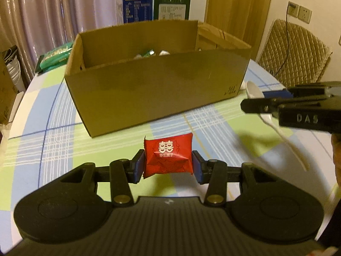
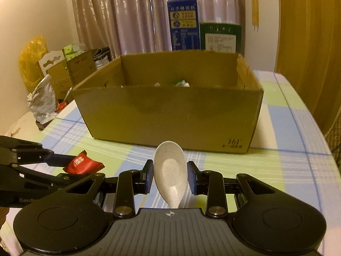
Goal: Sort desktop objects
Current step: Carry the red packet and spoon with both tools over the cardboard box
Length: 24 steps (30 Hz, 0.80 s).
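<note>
The left gripper (image 1: 168,164) was clamped on a red wrapped candy (image 1: 168,156), its blue pads pressing the packet's two sides and holding it clear of the checked table (image 1: 53,132). The right gripper (image 2: 170,176) was closed on a white speckled spoon (image 2: 170,170), gripping the bowl by its edges with the handle running back beneath the gripper. Both things hung in front of the open cardboard box (image 2: 170,115), whose near wall stood between them and the inside, where a few small items already lay.

To do the carry well, I judge each load had to clear the near rim before moving forward, since a spoon held by its curved, smooth bowl could slip or swing if it knocked the cardboard. The candy's soft wrapper might crumple, so a steady grip would serve better than a harder squeeze. Releasing well inside the walls seemed wisest.

Both grippers pointed forward and downward toward the box, side by side and near each other, the right one showing at the edge of the left wrist view.
</note>
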### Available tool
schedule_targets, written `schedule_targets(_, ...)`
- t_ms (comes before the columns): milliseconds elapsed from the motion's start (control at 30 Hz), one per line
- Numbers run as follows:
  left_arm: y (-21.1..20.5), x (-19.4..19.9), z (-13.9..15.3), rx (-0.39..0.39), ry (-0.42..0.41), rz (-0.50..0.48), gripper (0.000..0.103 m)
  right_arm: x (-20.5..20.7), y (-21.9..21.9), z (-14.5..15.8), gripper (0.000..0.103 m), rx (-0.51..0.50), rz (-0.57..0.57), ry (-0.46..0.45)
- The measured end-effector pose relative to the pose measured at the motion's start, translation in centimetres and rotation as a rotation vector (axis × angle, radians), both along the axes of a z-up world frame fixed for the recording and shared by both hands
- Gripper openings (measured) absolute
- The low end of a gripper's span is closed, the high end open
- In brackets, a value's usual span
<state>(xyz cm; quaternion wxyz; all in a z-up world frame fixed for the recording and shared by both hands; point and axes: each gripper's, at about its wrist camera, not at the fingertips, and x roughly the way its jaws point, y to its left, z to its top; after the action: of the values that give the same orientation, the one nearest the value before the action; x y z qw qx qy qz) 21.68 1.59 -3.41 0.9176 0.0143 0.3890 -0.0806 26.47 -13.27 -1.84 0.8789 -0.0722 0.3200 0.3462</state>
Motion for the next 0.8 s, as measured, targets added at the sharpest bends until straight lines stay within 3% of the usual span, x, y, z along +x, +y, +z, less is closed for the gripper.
schedule_targets(333,-0.8,0.4,5.0,0.023,-0.042,-0.019,0.04,1.1,-0.5,7.0,0.03,0.043,0.01,-0.081)
schedule_targets(800,0.4,3.1,11.8,0.051,-0.099,-0.012,0.04,4.0,-1.0,13.5,0.03,0.058,0.02,-0.125)
